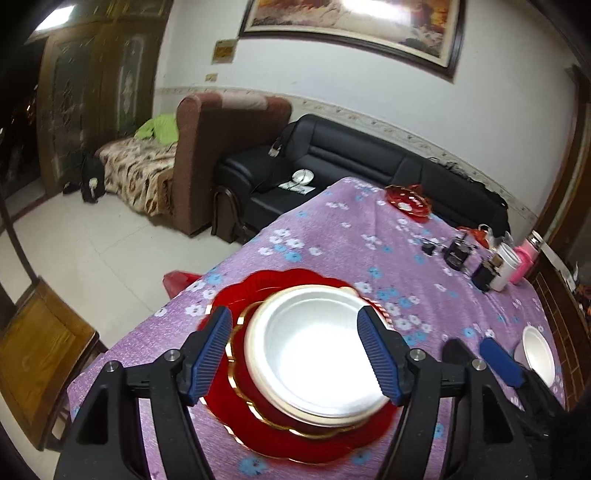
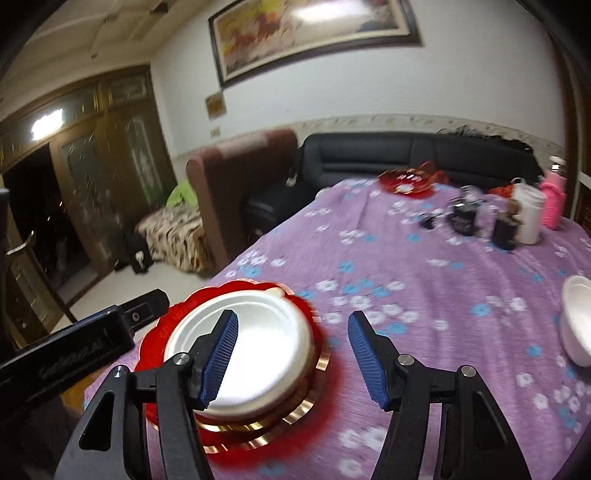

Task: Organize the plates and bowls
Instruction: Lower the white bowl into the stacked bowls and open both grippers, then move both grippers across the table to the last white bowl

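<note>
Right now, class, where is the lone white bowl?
The white bowl sits alone on the purple tablecloth at the right edge of both views, apart from the red plates.

Indoor lighting, moderately bright. Glare whitens the white plate (image 1: 317,350) and the framed painting (image 1: 354,26) at twelve o'clock. Motion blur softens the right wrist view. Fisheye bending, dark corners.

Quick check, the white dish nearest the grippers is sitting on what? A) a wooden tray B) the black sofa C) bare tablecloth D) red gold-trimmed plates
D: the white dish rests on stacked red plates with gold trim, which lie on the purple floral tablecloth.
</note>
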The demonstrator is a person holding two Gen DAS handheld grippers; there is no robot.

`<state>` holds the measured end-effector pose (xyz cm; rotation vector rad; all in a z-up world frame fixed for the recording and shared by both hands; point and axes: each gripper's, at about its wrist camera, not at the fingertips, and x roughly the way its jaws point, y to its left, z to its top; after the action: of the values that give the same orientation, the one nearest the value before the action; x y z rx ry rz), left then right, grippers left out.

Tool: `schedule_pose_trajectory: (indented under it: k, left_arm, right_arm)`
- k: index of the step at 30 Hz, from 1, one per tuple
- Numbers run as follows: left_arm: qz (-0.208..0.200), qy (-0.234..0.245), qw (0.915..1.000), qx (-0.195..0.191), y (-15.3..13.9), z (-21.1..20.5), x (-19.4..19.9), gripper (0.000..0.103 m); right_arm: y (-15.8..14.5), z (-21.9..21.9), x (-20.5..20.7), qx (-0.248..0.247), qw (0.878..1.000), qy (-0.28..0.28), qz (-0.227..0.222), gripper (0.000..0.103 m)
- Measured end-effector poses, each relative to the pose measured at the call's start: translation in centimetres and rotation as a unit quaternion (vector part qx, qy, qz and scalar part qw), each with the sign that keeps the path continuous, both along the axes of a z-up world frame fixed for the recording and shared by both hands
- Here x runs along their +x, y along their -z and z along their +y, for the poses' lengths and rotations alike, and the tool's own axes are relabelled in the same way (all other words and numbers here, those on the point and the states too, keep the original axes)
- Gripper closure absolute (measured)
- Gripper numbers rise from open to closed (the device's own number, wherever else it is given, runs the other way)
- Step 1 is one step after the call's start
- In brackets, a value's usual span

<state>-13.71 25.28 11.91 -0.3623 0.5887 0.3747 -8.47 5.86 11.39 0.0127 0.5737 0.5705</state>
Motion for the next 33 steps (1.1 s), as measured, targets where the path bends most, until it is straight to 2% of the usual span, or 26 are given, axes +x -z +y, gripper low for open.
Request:
schedule_pose_trajectory:
  k: [3,6,10,15,20,26,33]
  left_arm:
    - [-0.005,0.036,0.9993,0.011,-0.4,-3.3,0.7,0.033]
    - [-0.009,0.08,0.9967,0.013,-0.7,-6.8,2.3,0.033]
    - [-0.009,0.148,0.9888,0.014,-1.2,-12.8,4.2,0.033]
    - [-0.003,0.216,0.9759,0.032,-1.2,-19.4,4.8,0.033]
    - [-0.004,0.22,0.9734,0.062,-1.4,-23.1,4.3,0.033]
    - [0.0,0.22,0.9716,0.086,-0.9,-26.2,2.2,0.033]
    - [-0.013,0.235,0.9704,0.056,-2.5,-26.4,-1.5,0.033]
  right_arm:
    - [0.2,-4.3,-1.0,0.015,0.999,0.044,0.007,0.032]
    - [1.0,-9.4,-1.4,0.031,0.994,0.097,0.032,0.032]
    - [1.6,-15.6,-2.0,0.045,0.985,0.156,0.055,0.032]
    - [1.4,-20.7,-3.7,0.063,0.976,0.197,0.062,0.032]
    - [1.2,-23.8,-5.5,0.08,0.972,0.212,0.057,0.032]
    - [0.9,-24.6,-7.5,0.09,0.972,0.212,0.057,0.032]
    - [0.1,-24.4,-11.4,0.093,0.974,0.203,0.036,0.032]
